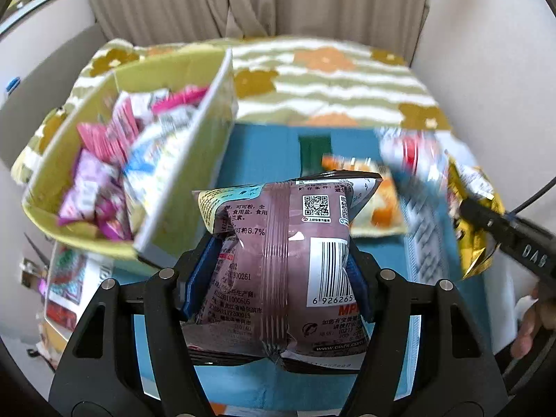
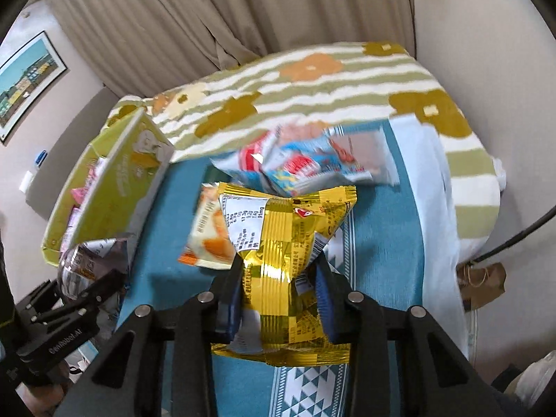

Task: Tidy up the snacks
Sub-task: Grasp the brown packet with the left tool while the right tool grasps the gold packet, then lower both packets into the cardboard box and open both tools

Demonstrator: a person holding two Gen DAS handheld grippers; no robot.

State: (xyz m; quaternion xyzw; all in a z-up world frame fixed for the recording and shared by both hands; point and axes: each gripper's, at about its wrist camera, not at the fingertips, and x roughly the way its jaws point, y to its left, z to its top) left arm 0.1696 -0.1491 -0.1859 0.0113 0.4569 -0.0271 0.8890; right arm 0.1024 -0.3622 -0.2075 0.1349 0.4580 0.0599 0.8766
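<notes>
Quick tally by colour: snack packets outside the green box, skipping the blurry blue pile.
Brown packet, held: 1
Gold packet, held: 1
Orange packet, lying loose: 1
Total: 3

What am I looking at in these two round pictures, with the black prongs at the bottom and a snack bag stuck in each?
Each picture comes from a fisheye camera mounted on a hand-held gripper that a person carries, one per hand, looking along its two fingers. In the left wrist view, the left hand-held gripper is clamped on a brown snack packet. In the right wrist view, the right hand-held gripper pinches a gold snack packet. Below them lies a blue cloth over a flowered blanket. On the cloth sit an orange packet and a pile of blue-and-red packets. To the left stands a green cardboard box already holding pink packets.
</notes>
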